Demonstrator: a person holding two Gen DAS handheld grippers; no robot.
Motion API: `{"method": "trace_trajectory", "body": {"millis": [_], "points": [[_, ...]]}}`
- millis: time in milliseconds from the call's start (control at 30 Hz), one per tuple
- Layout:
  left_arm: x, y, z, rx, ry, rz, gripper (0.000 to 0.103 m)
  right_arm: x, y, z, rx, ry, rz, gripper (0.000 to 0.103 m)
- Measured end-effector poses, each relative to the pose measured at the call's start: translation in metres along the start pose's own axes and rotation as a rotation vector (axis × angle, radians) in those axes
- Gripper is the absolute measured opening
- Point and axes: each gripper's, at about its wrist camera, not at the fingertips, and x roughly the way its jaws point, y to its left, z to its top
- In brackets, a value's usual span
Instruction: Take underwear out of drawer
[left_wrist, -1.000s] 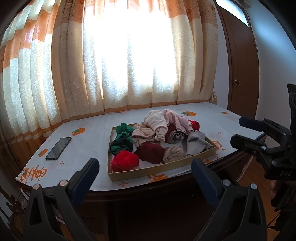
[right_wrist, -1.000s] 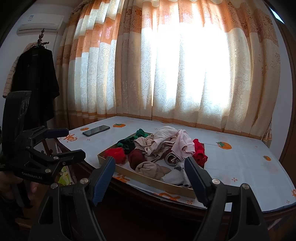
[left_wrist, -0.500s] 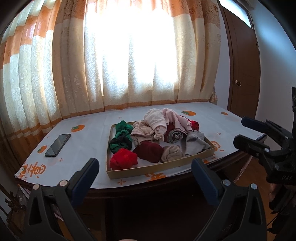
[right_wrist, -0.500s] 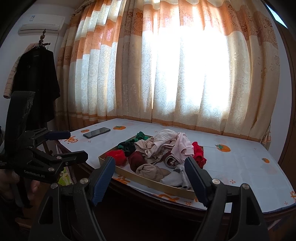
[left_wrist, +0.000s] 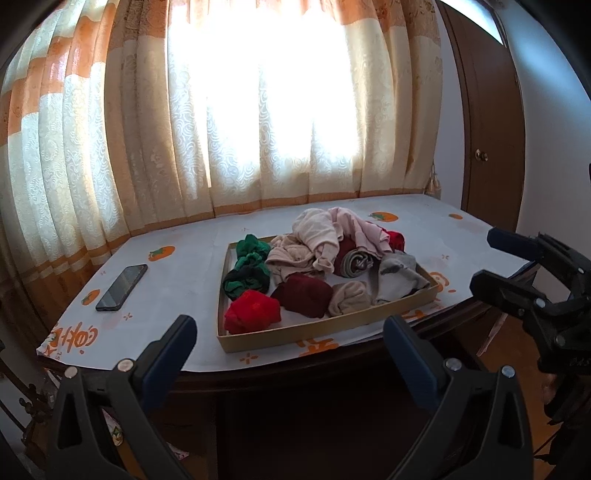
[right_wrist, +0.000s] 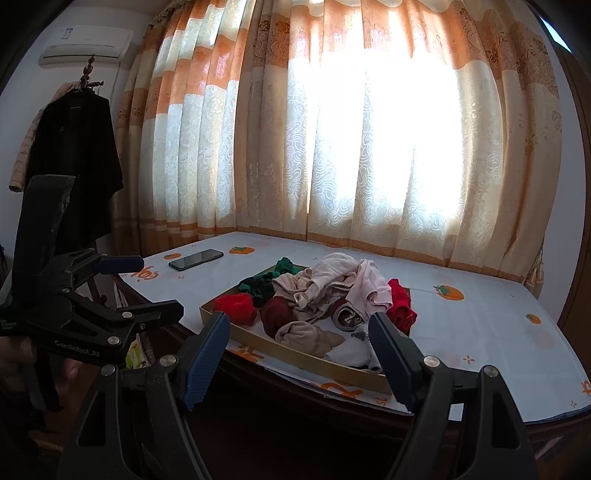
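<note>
My left tongs (left_wrist: 288, 347) hung wide open and empty in front of the desk (left_wrist: 177, 280), and my right tongs (right_wrist: 299, 354) stood just as wide, with nothing between their blue pads. Neither had reached the desk's near edge.

The underwear (left_wrist: 317, 243) lay heaped in the shallow cardboard drawer (left_wrist: 325, 326) on the desk, a loose pale pink and beige tangle piled highest near the back. Around it sat tighter bundles: a red roll (left_wrist: 253, 312) at the near left corner, a dark maroon one (left_wrist: 304, 297) beside it, green pieces (left_wrist: 249, 266) along the left wall, and a grey piece (left_wrist: 399, 277) toward the right.

I judged all of it light, soft and limp, with nothing to break. Cloth like this would sag and trail when lifted, and the tangled pieces might drag a neighbour up with them. The drawer looked light too, so a snagged pull could shift it. I thought the best hold was a raised fold on top of the pink heap, pinched deep, or else the red roll taken across its middle.

A phone (left_wrist: 122, 282) lay well apart to the left.
</note>
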Motion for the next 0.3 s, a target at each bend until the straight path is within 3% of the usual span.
{"method": "trace_trajectory", "body": {"millis": [300], "points": [[0.0047, -0.0025, -0.0056, 0.004, 0.011, -0.02, 0.102, 0.0041, 0.0035, -0.0062, -0.005, 0.018, 0.01, 0.079]]}}
